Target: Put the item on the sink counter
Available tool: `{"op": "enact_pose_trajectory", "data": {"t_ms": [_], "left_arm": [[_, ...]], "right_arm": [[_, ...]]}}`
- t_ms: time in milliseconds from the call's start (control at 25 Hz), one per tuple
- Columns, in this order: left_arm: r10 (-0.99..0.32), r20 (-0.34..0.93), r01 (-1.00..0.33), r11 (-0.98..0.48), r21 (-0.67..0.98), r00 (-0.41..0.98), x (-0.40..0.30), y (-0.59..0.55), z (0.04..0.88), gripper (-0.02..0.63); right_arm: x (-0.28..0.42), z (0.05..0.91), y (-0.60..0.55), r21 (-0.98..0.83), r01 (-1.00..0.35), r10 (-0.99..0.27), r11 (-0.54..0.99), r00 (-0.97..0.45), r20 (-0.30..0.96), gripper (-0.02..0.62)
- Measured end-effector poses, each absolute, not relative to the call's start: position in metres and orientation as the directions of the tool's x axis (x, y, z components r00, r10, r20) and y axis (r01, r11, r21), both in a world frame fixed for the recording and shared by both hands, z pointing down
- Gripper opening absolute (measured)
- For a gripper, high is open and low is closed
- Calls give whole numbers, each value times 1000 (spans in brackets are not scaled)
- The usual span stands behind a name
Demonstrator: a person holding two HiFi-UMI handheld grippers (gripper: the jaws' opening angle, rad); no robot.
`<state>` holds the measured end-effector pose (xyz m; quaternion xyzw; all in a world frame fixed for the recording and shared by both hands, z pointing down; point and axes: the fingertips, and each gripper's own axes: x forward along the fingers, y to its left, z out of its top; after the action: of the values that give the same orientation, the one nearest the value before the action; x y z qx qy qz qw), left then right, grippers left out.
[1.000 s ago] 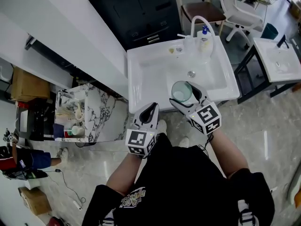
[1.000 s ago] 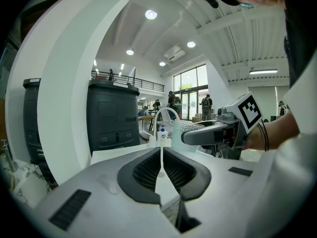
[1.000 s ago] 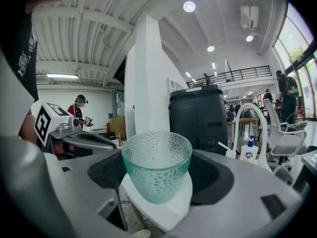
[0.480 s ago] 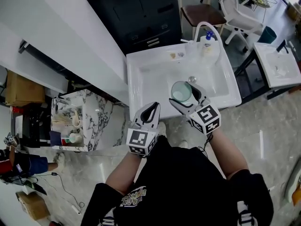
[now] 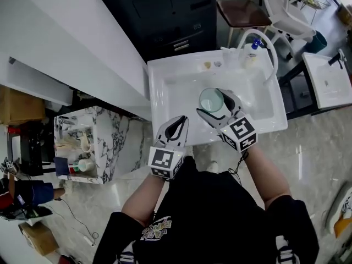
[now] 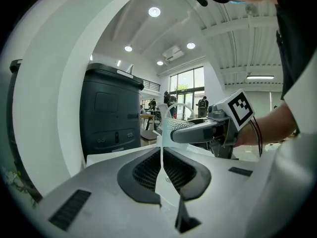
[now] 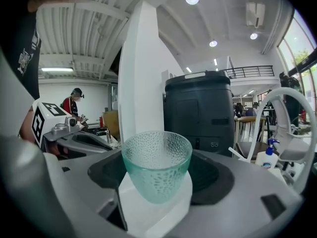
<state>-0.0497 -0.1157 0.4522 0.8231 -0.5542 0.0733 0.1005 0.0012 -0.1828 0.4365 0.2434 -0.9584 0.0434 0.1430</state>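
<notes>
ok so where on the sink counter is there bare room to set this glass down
The bare stretch is the left side of the sink top, between its left edge and the glass. Along the back it is crowded: two small items, the soap bottle and the faucet.

The item is a small glass cup [image 5: 211,99] of pale sea-green tint, its wall covered all over in fine raised dimples. It tapers from a wide round mouth down to a narrower rounded base. It stands upright with the mouth facing up, gripped at its lower half between the jaws of the right gripper [image 5: 215,105], one jaw on each side. In the head view it sits over the basin of the white sink [image 5: 163,87], towards the basin's near right part and clear of the flat rim that runs round the basin
</notes>
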Motion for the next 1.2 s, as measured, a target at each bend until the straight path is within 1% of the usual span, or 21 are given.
{"op": "enact_pose_trajectory", "data": {"t_ms": [600, 1200], "left_arm": [[-870, 260, -908, -405, 108, 419, -84, -176, 481, 26], [-854, 282, -899, -418, 127, 437, -106, -224, 508, 26]], "right_arm": [[-49, 476, -262, -24, -486, -450, 874, -827, 338, 423], [-83, 526, -335, 15, -499, -468, 866, -802, 370, 423]]}}
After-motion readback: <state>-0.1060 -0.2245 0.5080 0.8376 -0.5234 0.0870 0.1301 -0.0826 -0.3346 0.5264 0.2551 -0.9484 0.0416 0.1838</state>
